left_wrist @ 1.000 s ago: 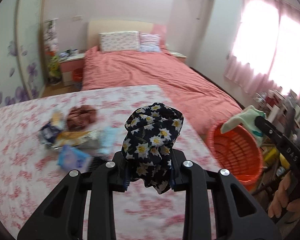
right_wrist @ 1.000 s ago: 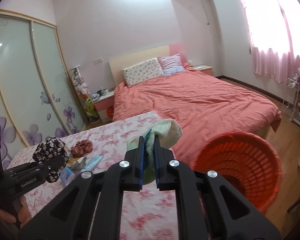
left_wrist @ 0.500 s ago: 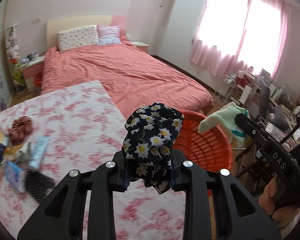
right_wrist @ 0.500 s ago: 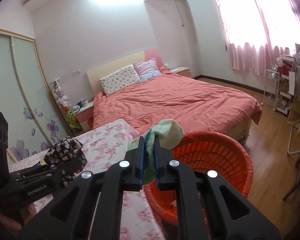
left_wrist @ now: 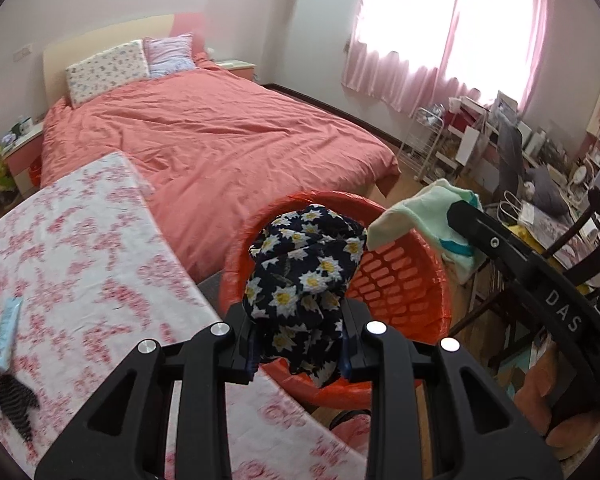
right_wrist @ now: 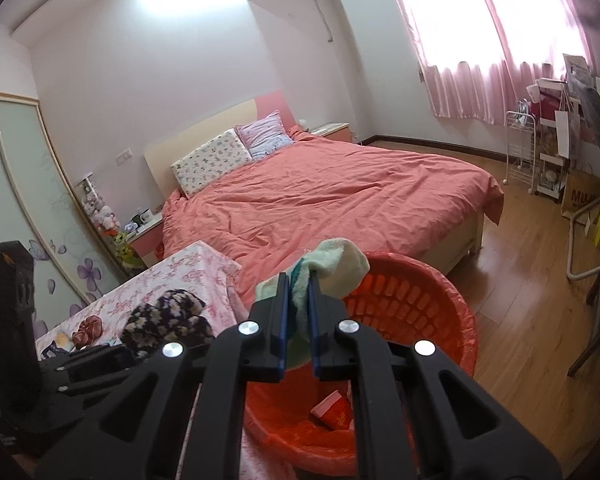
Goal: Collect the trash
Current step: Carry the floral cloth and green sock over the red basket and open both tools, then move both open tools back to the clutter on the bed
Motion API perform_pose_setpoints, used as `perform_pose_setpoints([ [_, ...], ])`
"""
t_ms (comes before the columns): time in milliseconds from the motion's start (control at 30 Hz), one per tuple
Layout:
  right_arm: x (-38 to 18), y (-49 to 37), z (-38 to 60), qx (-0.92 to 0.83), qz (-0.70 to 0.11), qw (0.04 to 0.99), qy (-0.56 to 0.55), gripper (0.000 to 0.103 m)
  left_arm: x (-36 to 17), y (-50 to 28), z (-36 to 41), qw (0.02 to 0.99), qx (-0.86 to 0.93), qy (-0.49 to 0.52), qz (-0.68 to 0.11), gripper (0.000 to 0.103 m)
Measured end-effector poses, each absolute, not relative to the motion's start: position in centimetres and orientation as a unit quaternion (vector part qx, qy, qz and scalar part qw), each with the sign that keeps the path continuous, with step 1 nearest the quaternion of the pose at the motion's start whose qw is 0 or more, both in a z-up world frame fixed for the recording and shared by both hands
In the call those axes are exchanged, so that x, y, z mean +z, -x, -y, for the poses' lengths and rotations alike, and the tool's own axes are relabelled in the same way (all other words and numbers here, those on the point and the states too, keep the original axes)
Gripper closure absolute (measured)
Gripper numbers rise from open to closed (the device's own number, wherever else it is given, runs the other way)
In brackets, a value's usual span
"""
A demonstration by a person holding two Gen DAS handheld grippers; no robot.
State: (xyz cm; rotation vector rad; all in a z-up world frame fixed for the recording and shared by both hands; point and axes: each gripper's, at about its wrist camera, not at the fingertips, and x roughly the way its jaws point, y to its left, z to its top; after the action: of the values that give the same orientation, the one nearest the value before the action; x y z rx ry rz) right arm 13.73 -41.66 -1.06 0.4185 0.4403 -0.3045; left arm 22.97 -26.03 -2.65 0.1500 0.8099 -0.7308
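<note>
Carrying is nearly complete: the left gripper (left_wrist: 298,354) is clamped on a floral cloth (left_wrist: 304,276) and the right gripper (right_wrist: 298,334) on a pale green cloth (right_wrist: 332,266), both over the orange basket (right_wrist: 456,320). Release is pending; small items (left_wrist: 4,320) remain on the table (left_wrist: 100,264).

- The right hand-held gripper (right_wrist: 298,312) is clamped on a pale green cloth (right_wrist: 334,264).
- Beneath it stands an orange basket (right_wrist: 456,320) holding a red paper scrap (right_wrist: 334,414).
- Left, the other hand-held gripper (right_wrist: 116,354) grips a dark floral cloth (right_wrist: 168,318) above the tabletop (right_wrist: 180,276) edge.
- A pink bed (right_wrist: 332,196) lies behind.
</note>
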Motion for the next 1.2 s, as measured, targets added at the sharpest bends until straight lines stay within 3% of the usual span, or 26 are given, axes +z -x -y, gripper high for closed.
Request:
perform_pose_setpoints([
  [100,-1.6,-13.9,42.6,-0.152,-0.218,0.941,-0.210,0.088,-3.2,-23.1,27.4,0.849,-0.347,-0.085,-0.389,0.068],
  [167,-2.0,-14.0,43.1,-0.155,-0.219,0.939,-0.216,0.084,-3.9,-23.2,27.9,0.847,-0.344,-0.092,-0.395,0.054],
  [267,-3.1,-14.2,44.0,-0.157,-0.230,0.933,-0.229,0.075,-4.8,-23.4,28.2,0.845,-0.334,-0.099,-0.406,0.045],
  [367,-3.9,-14.3,44.4,-0.164,-0.239,0.928,-0.234,0.073,-5.1,-23.5,28.1,0.844,-0.330,-0.099,-0.411,0.035],
  [500,-4.5,-14.3,43.6,-0.173,-0.246,0.928,-0.219,0.064,-5.0,-23.5,27.4,0.850,-0.315,-0.098,-0.411,0.031],
  [633,-4.4,-14.2,42.3,-0.184,-0.246,0.931,-0.196,0.036,-4.8,-23.0,25.6,0.870,-0.273,-0.110,-0.396,0.024],
  [767,-4.5,-14.4,40.7,-0.184,-0.249,0.934,-0.178,0.023,-4.7,-22.8,22.4,0.887,-0.231,-0.109,-0.384,0.016],
  [1200,-5.8,-16.7,32.5,-0.130,-0.293,0.938,-0.132,0.013,-4.7,-24.5,4.9,0.927,-0.013,-0.070,-0.369,0.007],
])
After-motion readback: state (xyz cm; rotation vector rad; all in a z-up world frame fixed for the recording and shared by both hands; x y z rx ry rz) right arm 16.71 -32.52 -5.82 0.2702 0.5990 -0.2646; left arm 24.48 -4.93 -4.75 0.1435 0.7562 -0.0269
